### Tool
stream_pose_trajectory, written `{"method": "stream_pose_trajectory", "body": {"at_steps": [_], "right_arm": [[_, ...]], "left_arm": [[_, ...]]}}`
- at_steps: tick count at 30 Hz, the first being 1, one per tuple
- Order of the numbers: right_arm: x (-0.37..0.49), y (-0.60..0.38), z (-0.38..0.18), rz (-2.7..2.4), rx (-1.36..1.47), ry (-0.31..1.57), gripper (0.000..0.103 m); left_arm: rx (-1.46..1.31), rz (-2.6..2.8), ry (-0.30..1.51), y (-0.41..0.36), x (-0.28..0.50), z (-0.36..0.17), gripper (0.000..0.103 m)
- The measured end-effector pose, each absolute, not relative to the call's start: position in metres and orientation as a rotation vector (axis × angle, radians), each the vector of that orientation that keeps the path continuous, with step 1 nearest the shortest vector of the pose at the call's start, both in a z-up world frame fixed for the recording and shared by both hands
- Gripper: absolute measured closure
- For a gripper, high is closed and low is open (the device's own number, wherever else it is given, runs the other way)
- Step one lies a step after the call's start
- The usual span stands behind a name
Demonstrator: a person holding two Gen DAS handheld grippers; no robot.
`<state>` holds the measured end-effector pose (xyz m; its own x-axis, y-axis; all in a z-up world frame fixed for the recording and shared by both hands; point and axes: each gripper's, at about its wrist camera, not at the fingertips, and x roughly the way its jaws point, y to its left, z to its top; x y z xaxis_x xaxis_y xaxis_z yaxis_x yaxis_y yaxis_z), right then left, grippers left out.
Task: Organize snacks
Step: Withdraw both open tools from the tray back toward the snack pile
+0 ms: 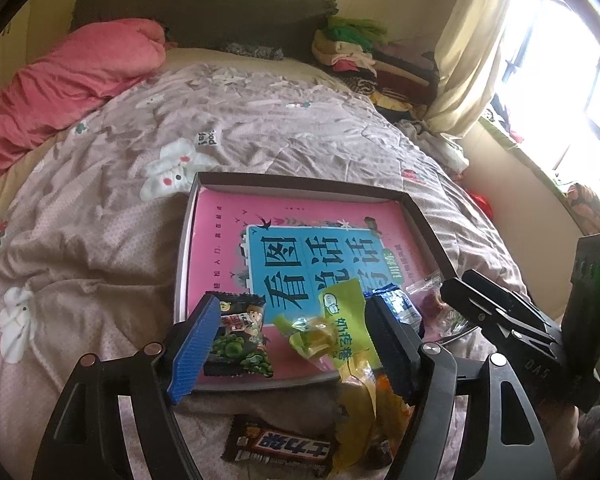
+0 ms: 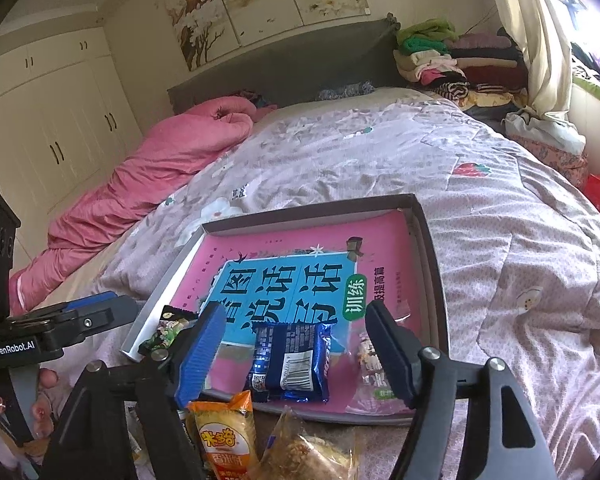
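Right under your left gripper [image 1: 296, 344] lies a brown chocolate bar [image 1: 278, 450] on the bed [image 1: 100, 240], just outside the near edge of the tray [image 1: 300, 183]. Your left gripper is spread wide and holds nothing. Between its fingers you see a green pea snack bag [image 1: 242, 338] and a yellow-green candy wrapper [image 1: 334, 330], both resting near the tray's near edge. Your right gripper [image 2: 296, 354] is spread apart too, with nothing pinched. A blue snack packet [image 2: 290, 362] lies between its fingers, inside the tray by the near edge, on a pink book [image 2: 384, 248]. An orange snack bag [image 2: 224, 436] and a clear bag of brown crumbs [image 2: 312, 450] sit on the bed, just outside that edge.
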<state>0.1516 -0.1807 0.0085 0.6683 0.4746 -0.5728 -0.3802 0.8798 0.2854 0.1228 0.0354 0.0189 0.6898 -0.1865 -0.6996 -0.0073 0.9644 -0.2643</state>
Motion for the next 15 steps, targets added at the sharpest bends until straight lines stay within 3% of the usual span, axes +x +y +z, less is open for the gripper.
{"method": "stream_pose_trajectory", "body": {"at_steps": [15], "right_arm": [[0.143, -0.191, 0.017, 0.485, 0.151, 0.651, 0.026]], "left_arm": [[-0.290, -0.066, 0.797, 0.065, 0.105, 0.024, 0.027]]}}
